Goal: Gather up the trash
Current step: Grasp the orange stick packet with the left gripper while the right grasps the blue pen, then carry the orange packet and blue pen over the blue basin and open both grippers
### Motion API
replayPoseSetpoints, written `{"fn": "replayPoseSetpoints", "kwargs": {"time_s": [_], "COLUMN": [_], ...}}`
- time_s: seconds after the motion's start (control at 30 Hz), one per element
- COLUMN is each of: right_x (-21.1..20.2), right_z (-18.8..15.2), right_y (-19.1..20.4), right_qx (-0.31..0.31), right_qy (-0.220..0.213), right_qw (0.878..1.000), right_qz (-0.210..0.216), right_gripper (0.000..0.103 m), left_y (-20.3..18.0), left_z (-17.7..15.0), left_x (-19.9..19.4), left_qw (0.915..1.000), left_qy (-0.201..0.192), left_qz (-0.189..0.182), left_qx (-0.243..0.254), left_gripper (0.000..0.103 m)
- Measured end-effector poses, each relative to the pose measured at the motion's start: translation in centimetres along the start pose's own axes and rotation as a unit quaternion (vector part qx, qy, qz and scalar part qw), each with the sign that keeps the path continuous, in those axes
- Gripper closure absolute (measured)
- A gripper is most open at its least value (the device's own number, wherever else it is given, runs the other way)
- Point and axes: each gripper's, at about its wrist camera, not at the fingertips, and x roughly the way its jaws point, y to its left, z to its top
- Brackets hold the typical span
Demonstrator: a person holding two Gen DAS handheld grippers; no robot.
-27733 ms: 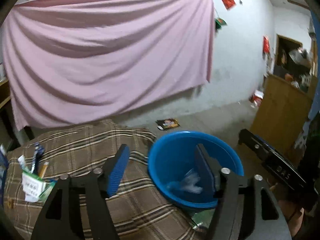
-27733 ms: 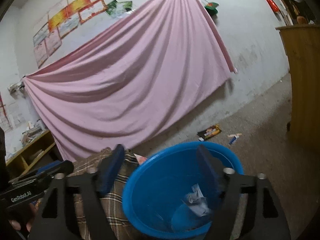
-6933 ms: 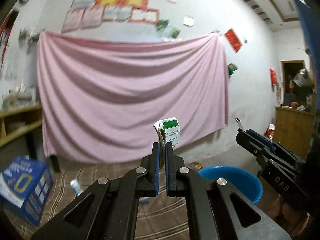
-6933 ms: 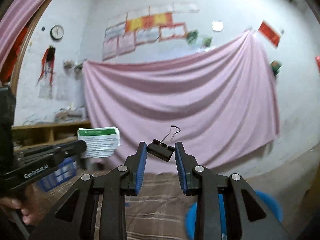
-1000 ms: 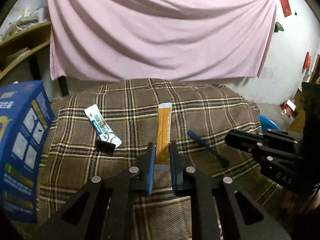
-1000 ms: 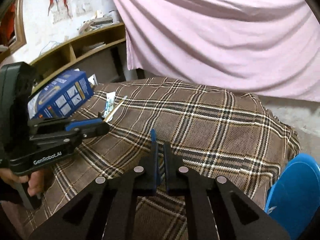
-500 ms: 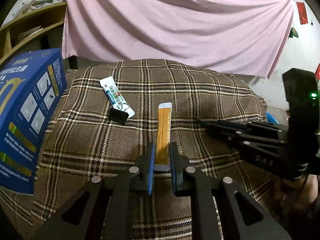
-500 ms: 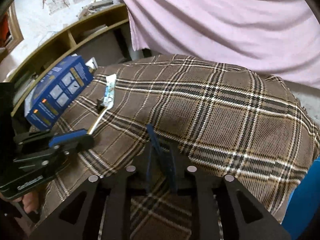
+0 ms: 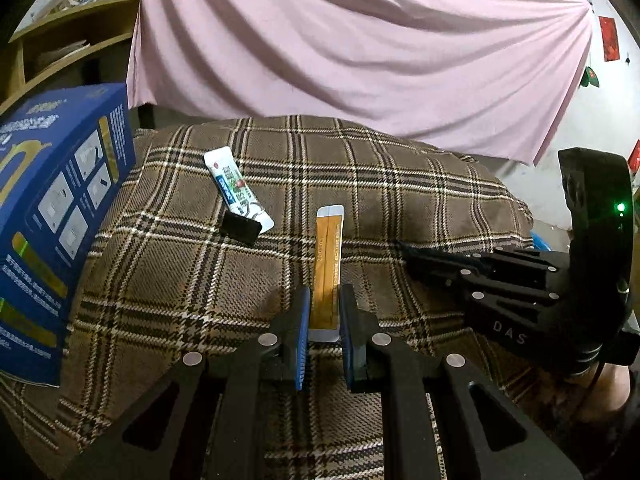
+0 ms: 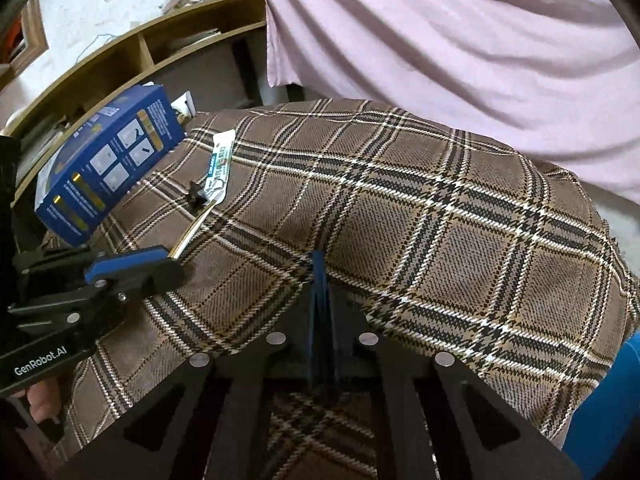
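My left gripper [image 9: 323, 312] is shut on the near end of a long orange stick packet [image 9: 328, 256], which points away over the plaid cloth [image 9: 400, 200]; it shows edge-on in the right wrist view [image 10: 192, 232]. My right gripper [image 10: 319, 280] is shut on a thin blue stick [image 10: 318, 264] just above the cloth, and appears at the right of the left wrist view [image 9: 408, 250]. A white toothpaste tube [image 9: 236, 188] with a black cap [image 9: 239, 227] lies on the cloth to the far left, also in the right wrist view [image 10: 219, 168].
A big blue carton [image 9: 52, 216] stands at the cloth's left edge, also in the right wrist view [image 10: 108, 164]. The blue basin's rim [image 10: 604, 400] shows low at the right. A pink sheet [image 9: 360, 40] hangs behind; wooden shelves [image 10: 160, 48] stand at the back left.
Both grippers have moved forward and lower over the cloth, still holding their items. The right gripper has come nearer the left one. The tube and carton look closer.
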Motion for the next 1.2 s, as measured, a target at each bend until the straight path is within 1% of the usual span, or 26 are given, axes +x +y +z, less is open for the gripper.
{"fn": "replayPoseSetpoints", "kwargs": {"time_s": [0.03, 0.13, 0.27, 0.33, 0.4, 0.47, 0.5, 0.53, 0.6, 0.7, 0.73, 0.8, 0.83, 0.93, 1.03, 1.07, 1.17, 1.2], "right_x": [-0.3, -1.6, -4.2, -6.2, -8.0, -10.2, -11.2, -12.7, -14.6, -18.1, -18.8, -20.9, -21.4, -23.8, -25.5, -26.0, -26.9, -27.1], "right_z": [-0.1, -0.3, -1.0, -1.6, -2.2, -3.1, -3.5, -4.1, -4.8, -6.4, -6.8, -7.9, -8.3, -9.9, -11.3, -11.7, -13.0, -13.4], "right_y": [0.1, -0.2, -1.4, -1.9, -2.2, -2.6, -2.6, -2.6, -2.4, -2.6, -2.7, -2.9, -2.9, -3.5, -4.5, -4.9, -6.2, -6.9], "right_qx": [-0.001, 0.007, 0.044, 0.059, 0.07, 0.078, 0.078, 0.074, 0.064, 0.06, 0.06, 0.057, 0.058, 0.068, 0.075, 0.079, 0.093, 0.101], "right_qy": [-0.005, -0.04, -0.102, -0.153, -0.198, -0.251, -0.275, -0.306, -0.342, -0.405, -0.417, -0.448, -0.457, -0.49, -0.506, -0.508, -0.507, -0.502], "right_qw": [1.0, 0.999, 0.994, 0.986, 0.977, 0.964, 0.958, 0.948, 0.935, 0.907, 0.901, 0.883, 0.877, 0.852, 0.837, 0.834, 0.829, 0.83], "right_qz": [-0.005, -0.017, -0.023, -0.026, -0.03, -0.032, -0.035, -0.045, -0.067, -0.095, -0.103, -0.13, -0.138, -0.168, -0.194, -0.201, -0.217, -0.223], "right_gripper": [0.099, 0.099, 0.099, 0.099, 0.099, 0.099, 0.099, 0.099, 0.099, 0.099, 0.099, 0.099, 0.099, 0.099, 0.099, 0.099, 0.099, 0.099], "left_y": [-0.1, -0.7, -1.6, -2.2, -3.1, -4.0, -4.7, -5.4, -6.9, -9.5, -10.6, -12.1, -13.3, -16.2, -19.2, -19.9, -22.4, -23.3], "left_z": [0.0, -0.2, -0.3, -0.2, -0.1, 0.1, 0.1, 0.2, 0.5, 0.7, 0.6, 0.7, 0.6, 0.3, -0.3, -0.6, -1.1, -1.3], "left_x": [-0.3, -1.1, -2.1, -2.7, -3.7, -4.8, -5.4, -6.1, -7.2, -9.0, -9.7, -10.8, -11.3, -11.9, -12.0, -11.8, -11.2, -10.9], "left_qw": [1.0, 0.9996, 0.9988, 0.9979, 0.9959, 0.9928, 0.9906, 0.9879, 0.9823, 0.9706, 0.9654, 0.9575, 0.9525, 0.9409, 0.9308, 0.9287, 0.9219, 0.9202], "left_qy": [-0.006, -0.025, -0.046, -0.062, -0.087, -0.115, -0.132, -0.149, -0.178, -0.225, -0.242, -0.264, -0.276, -0.297, -0.307, -0.308, -0.308, -0.306], "left_qz": [0.0, 0.001, -0.004, -0.007, -0.01, -0.018, -0.022, -0.027, -0.034, -0.045, -0.05, -0.057, -0.063, -0.073, -0.088, -0.092, -0.105, -0.11], "left_qx": [0.003, 0.011, 0.015, 0.017, 0.022, 0.027, 0.03, 0.035, 0.046, 0.071, 0.083, 0.101, 0.113, 0.146, 0.177, 0.185, 0.21, 0.217], "left_gripper": [0.092, 0.092, 0.092, 0.092, 0.092, 0.092, 0.092, 0.092, 0.092, 0.092, 0.092, 0.092, 0.092, 0.092, 0.092, 0.092, 0.092, 0.092]}}
